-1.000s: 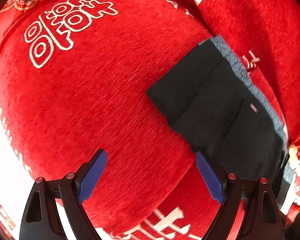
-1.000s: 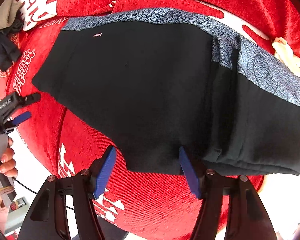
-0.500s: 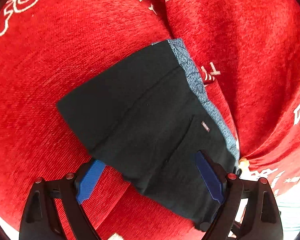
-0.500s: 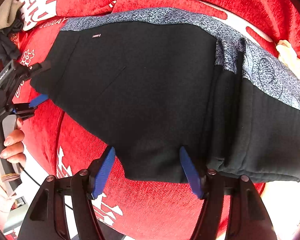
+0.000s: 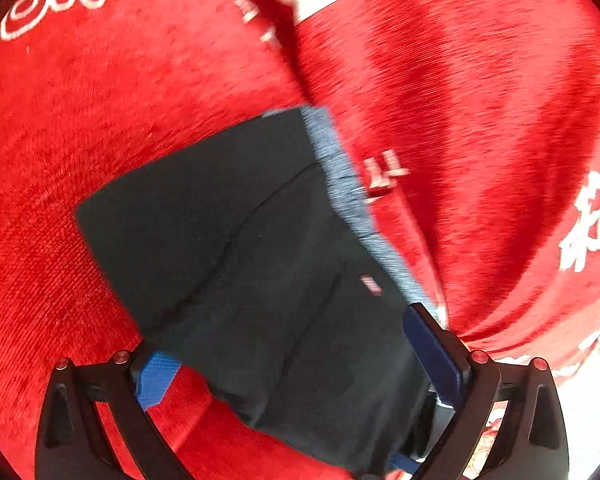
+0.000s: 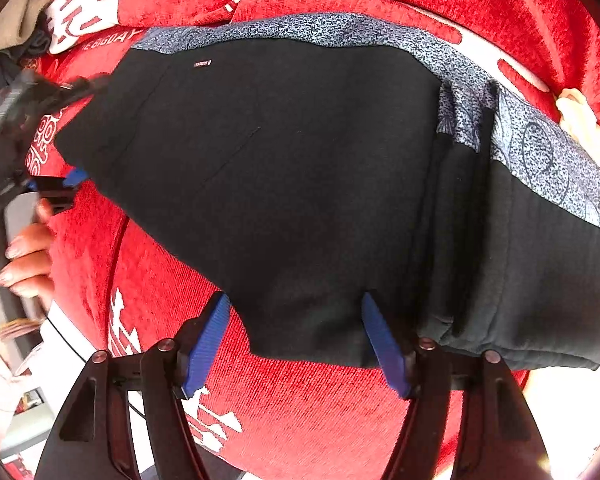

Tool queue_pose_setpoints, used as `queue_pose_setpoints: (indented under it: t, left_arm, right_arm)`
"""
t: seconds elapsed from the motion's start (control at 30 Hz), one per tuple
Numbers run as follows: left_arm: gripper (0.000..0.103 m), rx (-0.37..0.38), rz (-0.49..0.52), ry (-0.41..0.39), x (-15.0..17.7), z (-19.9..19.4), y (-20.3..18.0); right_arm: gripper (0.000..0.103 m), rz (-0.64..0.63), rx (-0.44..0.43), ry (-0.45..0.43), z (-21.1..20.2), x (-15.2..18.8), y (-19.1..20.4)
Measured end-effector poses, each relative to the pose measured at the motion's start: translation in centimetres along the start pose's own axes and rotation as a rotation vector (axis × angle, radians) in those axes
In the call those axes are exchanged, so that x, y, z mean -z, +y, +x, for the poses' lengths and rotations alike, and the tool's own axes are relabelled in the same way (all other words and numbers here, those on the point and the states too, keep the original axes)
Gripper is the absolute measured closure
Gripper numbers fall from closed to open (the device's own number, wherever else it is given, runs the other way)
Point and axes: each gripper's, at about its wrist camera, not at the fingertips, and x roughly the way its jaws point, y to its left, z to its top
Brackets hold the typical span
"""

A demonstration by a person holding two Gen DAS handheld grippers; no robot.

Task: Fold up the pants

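The biggest thing in both views is the red cover (image 6: 308,408) with white printed characters, it fills pretty much every edge of both frames. I can't tell what it's draped over.

On top of it lie your black pants (image 6: 300,184), partly folded, taking up the whole middle of the right wrist view. The speckled grey-blue band (image 6: 340,30) runs along their top edge, and there's a bunched stack of layers (image 6: 500,264) at the right of the frame. In the left wrist view the pants (image 5: 240,264) sit centre to lower right, a bit motion-blurred.

Your right gripper (image 6: 296,340) is at the bottom centre of its view with the jaws spread, and the pants' near edge sits between the blue pads without being pinched.

Your left gripper (image 5: 296,364) also has its jaws spread wide; the pants' edge lies over the left blue pad (image 5: 156,376). In the right wrist view you can see that same gripper (image 6: 56,184) at the far left by the pants' corner, with your hand (image 6: 24,256) just under it.

Smallest bit: a little label (image 6: 202,63) near the band, upper left.
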Motion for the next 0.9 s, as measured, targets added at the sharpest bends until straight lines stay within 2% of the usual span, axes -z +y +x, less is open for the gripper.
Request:
queue_pose_setpoints:
  t: [0.1, 0.13, 0.17, 0.2, 0.27, 0.3, 0.4, 0.5, 0.57, 0.7, 0.9]
  left_arm:
    - [0.006, -0.052, 0.017, -0.015, 0.0, 0.2, -0.5]
    - [0.021, -0.112, 0.043, -0.023, 0.0, 0.3, -1.1]
    - [0.044, -0.190, 0.083, -0.032, 0.2, 0.5, -1.7]
    - [0.056, -0.251, 0.118, -0.041, 0.3, 0.6, -2.1]
    - [0.070, -0.336, 0.230, -0.064, 0.9, 0.4, -3.2]
    - [0.070, -0.386, 0.308, -0.087, 1.4, 0.3, -4.3]
    - [0.071, -0.574, 0.643, -0.192, 4.6, 0.8, -8.4]
    - [0.071, -0.679, 0.841, -0.244, 6.8, 1.9, -10.3]
    - [0.071, -0.721, 0.917, -0.261, 7.7, 2.0, -10.5]
    - [0.071, -0.752, 0.981, -0.269, 8.1, 2.1, -10.3]
    - [0.071, -0.765, 1.024, -0.278, 8.6, 2.2, -10.8]
  right_arm:
    - [0.030, 0.009, -0.024, -0.005, -0.7, -0.2, -0.1]
    - [0.030, 0.016, -0.042, -0.017, -1.2, -0.4, -0.3]
    - [0.030, 0.021, -0.059, -0.032, -1.9, -0.6, -0.4]
    - [0.030, 0.026, -0.085, -0.057, -3.0, -1.0, -0.6]
    - [0.030, 0.034, -0.128, -0.100, -4.9, -2.2, -0.9]
    - [0.030, 0.037, -0.156, -0.119, -6.0, -3.4, -1.1]
    - [0.030, 0.027, -0.239, -0.129, -7.8, -7.3, -0.7]
    - [0.023, -0.022, -0.324, -0.089, -8.2, -11.7, 1.4]
    - [0.023, -0.066, -0.362, -0.034, -7.4, -14.6, 3.8]
    - [0.023, -0.169, -0.427, 0.117, -4.5, -18.6, 10.0]
    - [0.023, -0.292, -0.352, 0.303, 1.2, -20.5, 16.5]
